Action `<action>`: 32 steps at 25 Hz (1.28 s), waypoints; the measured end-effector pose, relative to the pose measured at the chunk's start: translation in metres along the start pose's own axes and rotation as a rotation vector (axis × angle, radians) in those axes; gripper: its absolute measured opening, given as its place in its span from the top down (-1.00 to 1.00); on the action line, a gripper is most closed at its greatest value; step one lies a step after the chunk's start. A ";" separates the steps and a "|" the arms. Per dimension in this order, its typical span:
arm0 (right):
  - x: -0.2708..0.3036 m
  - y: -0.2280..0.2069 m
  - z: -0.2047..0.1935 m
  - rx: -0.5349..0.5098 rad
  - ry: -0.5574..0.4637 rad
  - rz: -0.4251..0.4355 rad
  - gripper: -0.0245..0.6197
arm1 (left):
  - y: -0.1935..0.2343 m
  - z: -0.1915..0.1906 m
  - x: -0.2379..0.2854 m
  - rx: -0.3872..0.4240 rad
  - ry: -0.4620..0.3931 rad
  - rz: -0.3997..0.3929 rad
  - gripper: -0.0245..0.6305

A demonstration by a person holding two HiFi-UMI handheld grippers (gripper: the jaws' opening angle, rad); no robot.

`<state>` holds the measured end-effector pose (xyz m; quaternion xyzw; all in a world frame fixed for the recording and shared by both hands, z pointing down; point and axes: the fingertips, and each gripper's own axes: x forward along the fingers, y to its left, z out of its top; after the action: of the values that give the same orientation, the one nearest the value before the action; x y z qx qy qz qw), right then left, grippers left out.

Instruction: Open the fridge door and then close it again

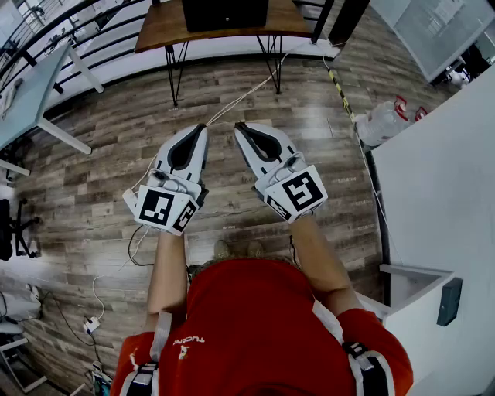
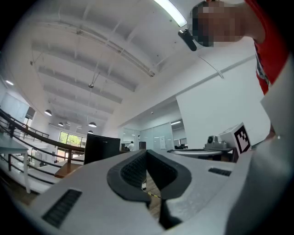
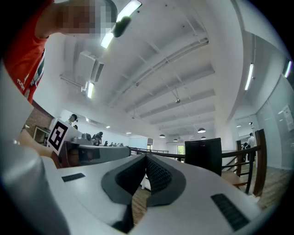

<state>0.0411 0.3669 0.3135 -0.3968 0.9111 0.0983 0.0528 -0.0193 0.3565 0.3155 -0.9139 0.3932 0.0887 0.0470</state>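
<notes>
Closest in, the person's red shirt (image 1: 255,325) fills the bottom of the head view, with both forearms reaching out over the floor. The left tongs (image 1: 203,128) are clenched tip to tip on nothing; their own view shows the dark pads meeting with only air past them (image 2: 147,152). The right tongs (image 1: 238,125) are likewise clenched and empty (image 3: 147,157). The two sit side by side, angled slightly upward and touching nothing.

The fridge (image 1: 441,193) is, as I judge it, the tall white body at the person's right, with a dark handle-like piece (image 1: 449,300) low on it. It stands well apart from both tongs. I cannot tell from here whether its door sits fully shut. So the task looks unstarted: reaching the handle, pulling the door open and pushing it shut all seem left to do.

The floor (image 1: 100,193) is wood plank, crossed by a pale cable (image 1: 247,93) and a yellow-and-black striped line (image 1: 336,85). A clear jug (image 1: 383,122) stands beside the white body. Farther off are a wooden tabletop (image 1: 162,27) on thin black legs, carrying a dark box (image 1: 224,14), and a pale tabletop (image 1: 31,93) at the left. The views from the tongs show a high white ceiling with strip lights (image 3: 121,18) and a dark railing (image 2: 27,133).
</notes>
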 end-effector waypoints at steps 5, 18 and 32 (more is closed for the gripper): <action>0.005 0.006 -0.002 -0.008 0.003 0.010 0.85 | 0.003 0.001 -0.003 0.004 -0.002 -0.001 0.90; 0.037 0.026 -0.010 -0.001 0.006 0.001 0.84 | 0.040 0.000 -0.024 -0.004 -0.002 0.001 0.90; 0.075 0.037 -0.028 -0.007 0.015 -0.054 0.85 | 0.093 -0.012 -0.042 -0.023 -0.015 -0.014 0.90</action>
<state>-0.0377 0.3320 0.3329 -0.4220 0.9001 0.0973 0.0474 -0.1139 0.3205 0.3343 -0.9165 0.3853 0.0995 0.0402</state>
